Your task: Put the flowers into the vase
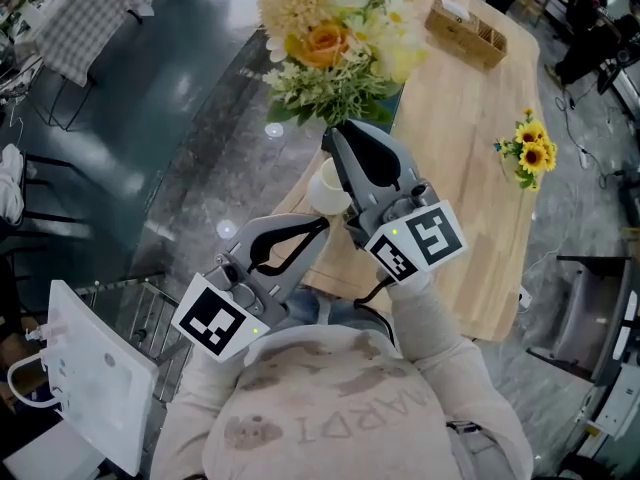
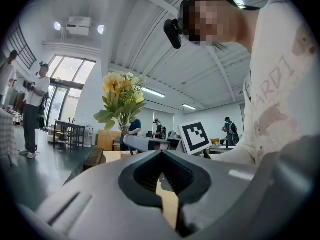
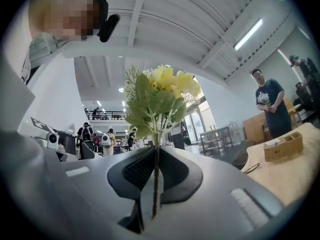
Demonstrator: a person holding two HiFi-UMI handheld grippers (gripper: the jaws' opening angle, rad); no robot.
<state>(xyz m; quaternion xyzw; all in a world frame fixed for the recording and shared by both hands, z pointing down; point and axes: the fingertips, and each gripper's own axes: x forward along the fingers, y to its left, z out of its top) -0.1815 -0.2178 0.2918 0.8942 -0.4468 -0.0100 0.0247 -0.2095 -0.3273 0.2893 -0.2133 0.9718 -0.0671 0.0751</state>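
Yellow-and-cream flower bunch with green leaves (image 1: 335, 43) is not in yet, held just beyond the cream round vase (image 1: 325, 188). Right gripper (image 1: 338, 136) is clamped on its stems. Left gripper (image 1: 318, 226), beside the vase, is pinched together and empty. Small sunflower bunch (image 1: 530, 153), well right of the vase, probably remains too.

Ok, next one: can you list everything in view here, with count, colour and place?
flower bunch: one; yellow, white, orange, green leaves; over the table's far left end
sunflower sprig: one; yellow; lying near the table's right edge
cream vessel: one, likely the vase; at the table's near left edge, partly hidden
wooden box: one; light brown; table's far end
table: one; pale wood
white panel: one; lower left, beside a metal rack
bystander: one; dark T-shirt; beyond the table
left gripper: grey; jaws together, empty
right gripper: grey; shut on the bunch's stem
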